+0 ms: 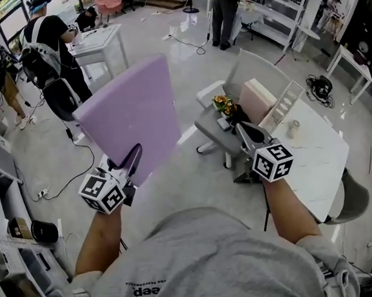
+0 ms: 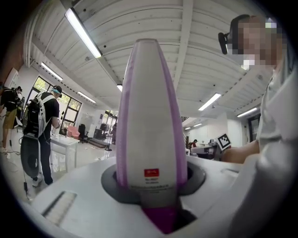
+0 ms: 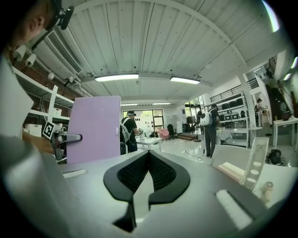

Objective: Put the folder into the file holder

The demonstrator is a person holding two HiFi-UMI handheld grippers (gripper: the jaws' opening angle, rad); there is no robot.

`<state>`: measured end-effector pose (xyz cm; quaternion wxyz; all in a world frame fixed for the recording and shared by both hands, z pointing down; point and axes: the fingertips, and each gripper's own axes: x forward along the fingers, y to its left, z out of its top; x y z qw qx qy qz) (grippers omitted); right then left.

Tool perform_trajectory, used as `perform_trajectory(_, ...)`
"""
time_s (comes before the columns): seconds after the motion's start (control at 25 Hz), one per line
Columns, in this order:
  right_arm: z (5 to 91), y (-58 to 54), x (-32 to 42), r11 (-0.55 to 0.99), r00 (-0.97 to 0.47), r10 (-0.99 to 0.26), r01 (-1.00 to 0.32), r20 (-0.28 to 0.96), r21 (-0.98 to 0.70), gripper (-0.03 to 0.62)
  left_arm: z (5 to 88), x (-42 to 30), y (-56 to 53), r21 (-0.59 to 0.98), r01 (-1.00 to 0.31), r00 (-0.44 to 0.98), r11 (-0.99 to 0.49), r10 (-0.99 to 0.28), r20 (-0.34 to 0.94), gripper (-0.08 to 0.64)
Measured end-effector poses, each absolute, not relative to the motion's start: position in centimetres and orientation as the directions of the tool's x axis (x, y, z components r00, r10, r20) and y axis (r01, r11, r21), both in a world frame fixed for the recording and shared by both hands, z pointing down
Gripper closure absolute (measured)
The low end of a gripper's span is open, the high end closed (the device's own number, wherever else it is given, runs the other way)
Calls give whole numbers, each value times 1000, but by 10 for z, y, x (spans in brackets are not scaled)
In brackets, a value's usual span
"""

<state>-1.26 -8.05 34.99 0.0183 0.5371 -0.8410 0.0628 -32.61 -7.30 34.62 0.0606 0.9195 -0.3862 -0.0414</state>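
Left gripper [image 1: 130, 161]: jaws clamped on the lower edge of the purple folder [image 1: 131, 110]; folder held in the air, upright, long axis rising from the jaws, spine edge toward the gripper's camera.

Right gripper [image 1: 248, 133]: jaws closed together, nothing between them.

File holder [image 1: 284, 107]: white, slotted, standing on the white table [image 1: 319, 159], well to the right of the folder; right gripper nearer it, left 1 carries the load; judged a rightward carry across.

Writing: 1 small red label [image 2: 151, 172] low on the spine, print beneath too small to read.
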Motion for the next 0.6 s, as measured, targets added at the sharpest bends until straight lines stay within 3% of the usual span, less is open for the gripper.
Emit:
perform_trajectory(0.32, 353, -163, -31, 369, -379, -920, -923, 104, -107, 595, 357, -350, -165, 157, -675, 729, -721, -684, -6, 360)
perform_trajectory(0.6, 374, -229, 1, 384, -399, -908, -915, 127, -124, 595, 374, -315, -230, 189, -682, 721, -706, -693, 16, 360)
